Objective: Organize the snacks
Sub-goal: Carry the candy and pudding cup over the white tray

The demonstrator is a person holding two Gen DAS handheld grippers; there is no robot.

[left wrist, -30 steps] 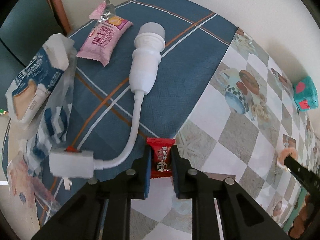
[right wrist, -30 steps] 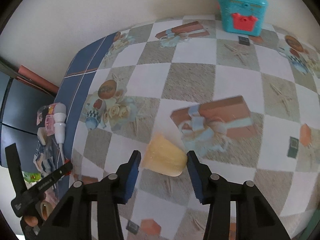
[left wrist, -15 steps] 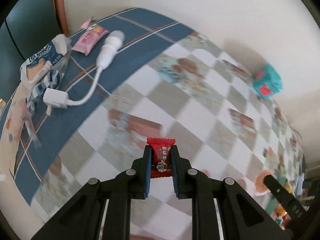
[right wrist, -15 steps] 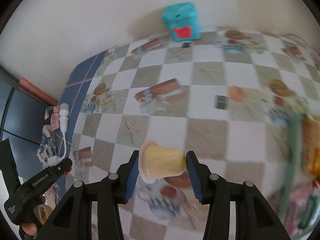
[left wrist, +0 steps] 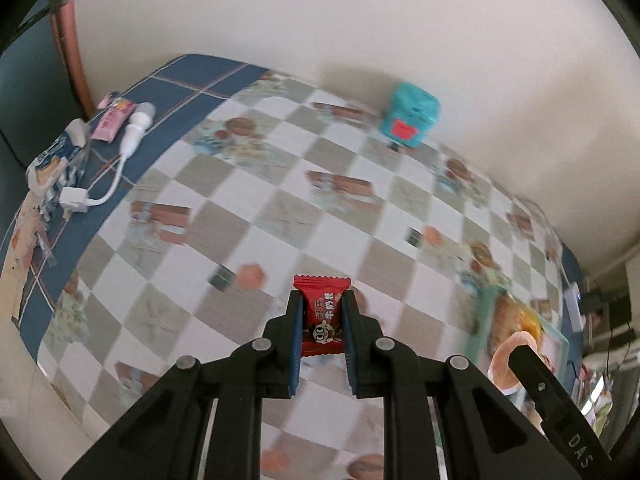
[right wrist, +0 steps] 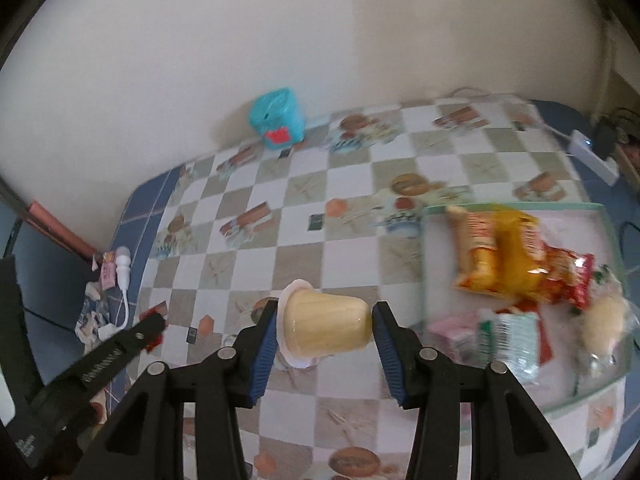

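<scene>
My left gripper (left wrist: pixel 322 302) is shut on a small red wrapped candy (left wrist: pixel 322 314), held above the checkered tablecloth. My right gripper (right wrist: pixel 325 320) is shut on a yellow jelly cup (right wrist: pixel 326 326) lying sideways between its pads, lid end to the left. A clear green-rimmed tray (right wrist: pixel 600 394) lies at the right with several snack packs in it, among them an orange-yellow bag (right wrist: pixel 496 256) and a green and white pack (right wrist: pixel 516 336). In the left wrist view the tray (left wrist: pixel 560 330) shows at the right edge, behind the right gripper (left wrist: pixel 554 394) with the cup. The left gripper (right wrist: pixel 156 328) shows at the lower left of the right wrist view.
A teal box (right wrist: pixel 278 120) stands against the wall at the back. On the blue cloth at the far left lie a pink snack pack (left wrist: pixel 112 120), a white plug-in device with cord (left wrist: pixel 134 132) and a blue and white bag (left wrist: pixel 52 160). A white power strip (right wrist: pixel 592 154) sits far right.
Both grippers have risen and swept right across the table with their snacks. The blue cloth and its clutter have shrunk to the far left; the tray of snacks has come into view at the right.
</scene>
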